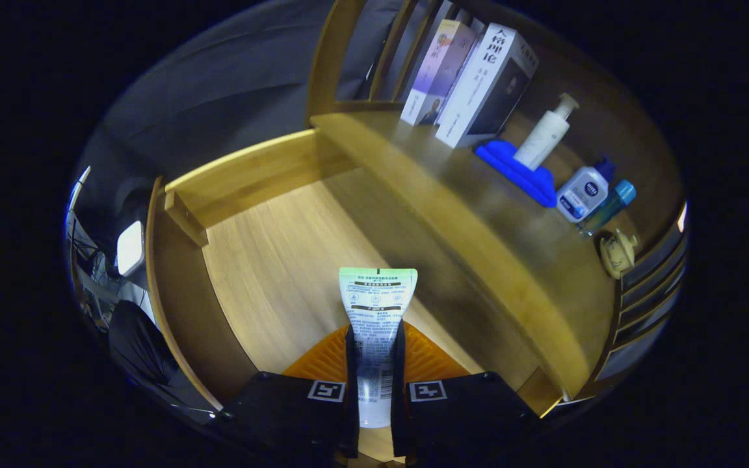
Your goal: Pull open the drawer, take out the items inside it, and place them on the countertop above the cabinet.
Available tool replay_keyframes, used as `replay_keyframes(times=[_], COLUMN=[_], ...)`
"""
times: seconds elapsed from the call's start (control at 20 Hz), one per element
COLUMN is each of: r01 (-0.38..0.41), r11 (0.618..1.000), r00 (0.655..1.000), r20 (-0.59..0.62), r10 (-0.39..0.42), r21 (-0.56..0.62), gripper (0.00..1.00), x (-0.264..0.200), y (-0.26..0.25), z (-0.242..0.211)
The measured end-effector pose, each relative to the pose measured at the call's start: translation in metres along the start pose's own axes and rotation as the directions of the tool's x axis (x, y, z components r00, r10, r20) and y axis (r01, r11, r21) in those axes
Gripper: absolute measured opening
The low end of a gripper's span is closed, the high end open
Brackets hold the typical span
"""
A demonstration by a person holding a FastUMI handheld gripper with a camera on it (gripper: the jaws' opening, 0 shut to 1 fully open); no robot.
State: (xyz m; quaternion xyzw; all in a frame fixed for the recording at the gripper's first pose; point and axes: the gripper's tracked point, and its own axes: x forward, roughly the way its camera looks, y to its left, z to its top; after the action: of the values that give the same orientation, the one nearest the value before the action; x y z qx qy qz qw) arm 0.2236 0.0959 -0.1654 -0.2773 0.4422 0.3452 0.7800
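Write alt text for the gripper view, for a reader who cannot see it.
The gripper fingers are shut on a white squeeze tube with a green end, held over the open wooden drawer. Beyond it, the wooden countertop carries upright books, a blue folded cloth, a white pump bottle and two smaller bottles.

The claw [374,364] is clamping a white tube [376,325] between both fingers, holding it above the open wooden drawer [270,260]. Beyond and to the right, the tabletop [478,214] is carrying books [478,84], a blue cloth [521,174] and bottles [582,192].
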Motion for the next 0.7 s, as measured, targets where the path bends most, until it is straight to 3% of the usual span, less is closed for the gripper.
replay_keyframes(times=[0.45, 0.7], r01=[0.039, 0.044], r11=[0.988, 0.930], r00=[0.989, 0.981], r20=[0.135, 0.158], r10=[-0.060, -0.109], r21=[0.151, 0.365], gripper=[0.22, 0.22], x=[-0.031, -0.025], y=[-0.040, -0.082], z=[0.050, 0.071])
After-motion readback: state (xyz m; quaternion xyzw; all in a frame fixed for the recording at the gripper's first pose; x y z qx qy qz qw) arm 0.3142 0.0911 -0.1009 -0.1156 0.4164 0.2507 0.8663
